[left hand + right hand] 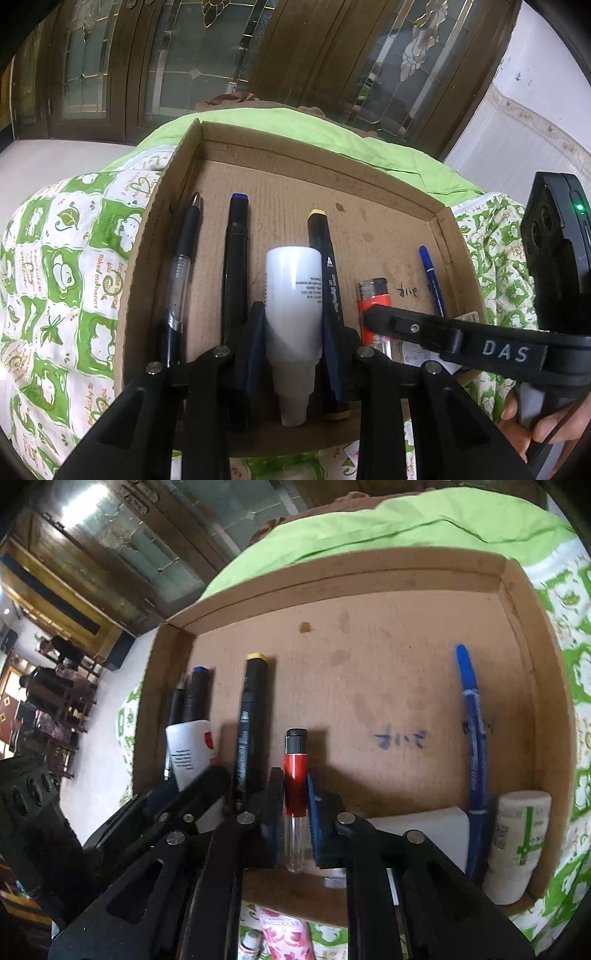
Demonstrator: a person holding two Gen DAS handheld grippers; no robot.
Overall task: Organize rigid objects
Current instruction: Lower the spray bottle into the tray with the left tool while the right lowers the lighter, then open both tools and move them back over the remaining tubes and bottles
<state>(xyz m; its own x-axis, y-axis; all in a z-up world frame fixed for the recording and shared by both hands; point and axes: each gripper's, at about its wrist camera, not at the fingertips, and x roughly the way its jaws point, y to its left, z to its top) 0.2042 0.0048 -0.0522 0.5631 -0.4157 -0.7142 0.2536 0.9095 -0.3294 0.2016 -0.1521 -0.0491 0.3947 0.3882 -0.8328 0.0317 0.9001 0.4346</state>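
Right wrist view shows my right tool [295, 808] straddling a red-and-clear plastic lighter with a black cap [295, 775] on the floor of the shallow brown cardboard tray [351, 587]. Its blue pads sit just beside the lighter, and I read them as not pressing — slack, then, not clenched. My left tool [293, 332] is clenched on a white plastic bottle [293, 295] lying in the same tray, between a black marker with a blue end [236, 258] and a black marker with a yellow end [325, 266]. The tray rests on a green patterned bedspread [74, 258], no counter in sight. The lighter looks light, stiff and smooth — likely slippery; I would pinch it across the red midsection, not the clear end.
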